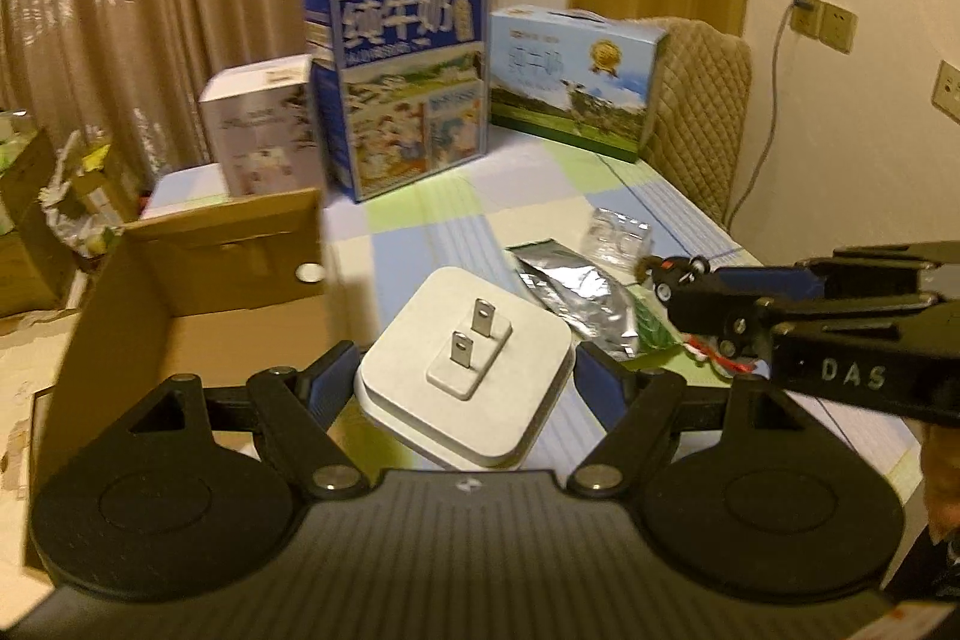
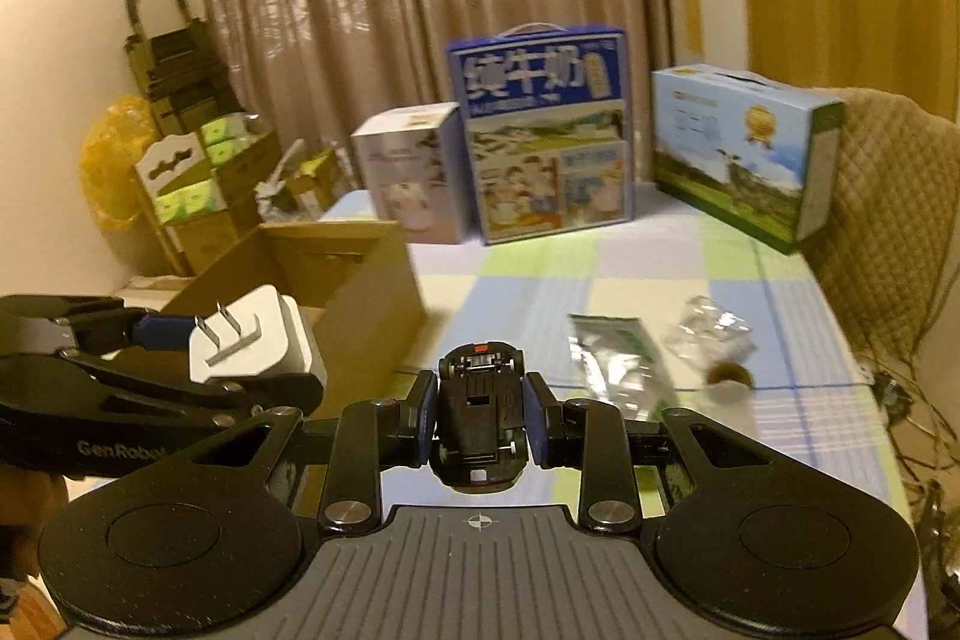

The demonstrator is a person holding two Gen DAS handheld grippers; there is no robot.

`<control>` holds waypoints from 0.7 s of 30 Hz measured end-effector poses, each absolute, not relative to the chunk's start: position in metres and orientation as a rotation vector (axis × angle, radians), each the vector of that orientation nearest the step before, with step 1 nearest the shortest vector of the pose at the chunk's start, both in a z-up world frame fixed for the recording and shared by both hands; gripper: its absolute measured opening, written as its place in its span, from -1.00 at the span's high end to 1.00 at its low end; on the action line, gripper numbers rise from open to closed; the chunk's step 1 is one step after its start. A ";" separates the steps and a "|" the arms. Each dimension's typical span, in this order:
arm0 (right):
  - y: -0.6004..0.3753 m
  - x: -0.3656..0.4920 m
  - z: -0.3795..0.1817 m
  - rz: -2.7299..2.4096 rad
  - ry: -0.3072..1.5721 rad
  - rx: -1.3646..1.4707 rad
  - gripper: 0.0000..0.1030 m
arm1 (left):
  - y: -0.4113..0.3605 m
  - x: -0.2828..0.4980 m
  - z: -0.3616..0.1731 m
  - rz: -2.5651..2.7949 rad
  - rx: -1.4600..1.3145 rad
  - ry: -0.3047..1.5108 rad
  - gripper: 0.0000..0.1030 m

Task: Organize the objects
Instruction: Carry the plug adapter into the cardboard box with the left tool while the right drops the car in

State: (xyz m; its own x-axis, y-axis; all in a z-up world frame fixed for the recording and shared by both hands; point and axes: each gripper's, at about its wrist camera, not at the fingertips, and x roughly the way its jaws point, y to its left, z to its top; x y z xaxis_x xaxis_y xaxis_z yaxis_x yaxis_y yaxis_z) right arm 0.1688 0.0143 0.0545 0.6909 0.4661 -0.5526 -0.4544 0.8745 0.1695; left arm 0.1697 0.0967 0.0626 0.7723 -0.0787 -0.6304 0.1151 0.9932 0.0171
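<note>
While our left tongs [image 1: 465, 376] clasp the white square plug adapter [image 1: 465, 370] just right of the open brown cardboard box [image 1: 198, 322], our right tongs [image 2: 480, 421] pinch a small black toy car [image 2: 480, 424] farther off.

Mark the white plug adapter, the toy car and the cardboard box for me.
white plug adapter [image 1: 465, 370], left wrist view, on its flat face beside the prongs.
toy car [image 2: 480, 415], right wrist view, on its black underside.
cardboard box [image 1: 198, 352], left wrist view, on its inside floor.
</note>
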 end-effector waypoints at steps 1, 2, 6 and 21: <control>0.021 0.168 0.055 0.523 0.624 0.018 0.47 | 0.103 0.167 0.065 -0.095 0.053 0.678 -0.44; 0.026 0.168 0.055 0.534 0.625 0.017 0.47 | 0.109 0.164 0.067 -0.085 0.051 0.675 -0.44; 0.055 0.163 0.054 0.586 0.619 0.002 0.47 | 0.133 0.153 0.075 -0.041 0.044 0.666 -0.44; 0.131 0.161 0.039 0.727 0.624 -0.039 0.47 | 0.207 0.124 0.081 0.088 0.025 0.679 -0.44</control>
State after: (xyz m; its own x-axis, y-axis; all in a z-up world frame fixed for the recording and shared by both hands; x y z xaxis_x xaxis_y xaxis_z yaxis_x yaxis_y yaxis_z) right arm 0.1613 0.1308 0.0390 0.5753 0.6096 -0.5454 -0.6318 0.7546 0.1769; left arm 0.1241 0.2070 0.0809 0.7744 0.0891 -0.6263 -0.0728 0.9960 0.0517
